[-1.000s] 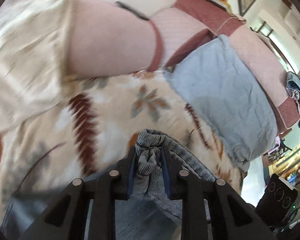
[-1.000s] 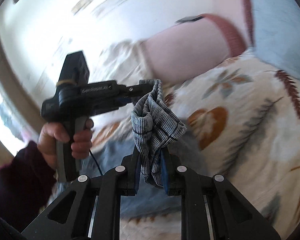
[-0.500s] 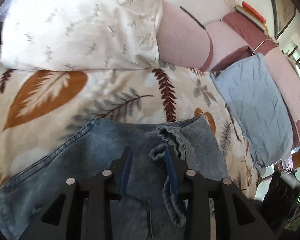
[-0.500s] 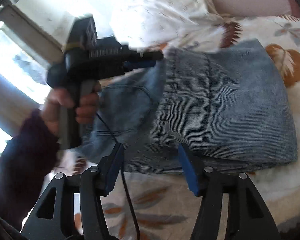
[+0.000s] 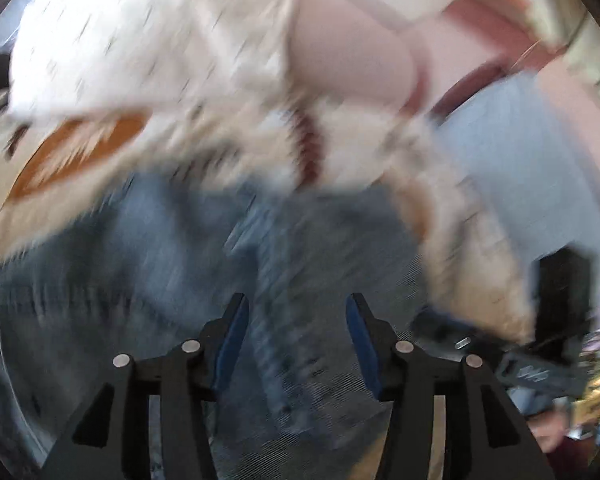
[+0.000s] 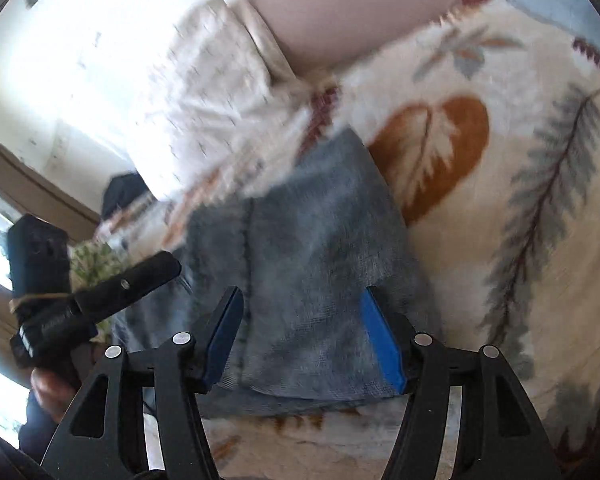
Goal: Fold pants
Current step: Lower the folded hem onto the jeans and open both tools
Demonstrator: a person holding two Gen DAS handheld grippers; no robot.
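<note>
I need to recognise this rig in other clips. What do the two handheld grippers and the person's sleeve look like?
Both the left gripper and the right gripper have black angular finger frames with silver rivets and blue pads. From the right wrist view, the left one has a black pistol-style body with faint lettering. The sleeve looks dark.

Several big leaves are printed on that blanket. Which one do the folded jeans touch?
The orange leaf: the jeans' far corner reaches its edge. The grey fern leaf lies apart, farther right.

claws: your right claw and left claw are black, blue pads, silver screws
sleeve: your sleeve looks dark
</note>
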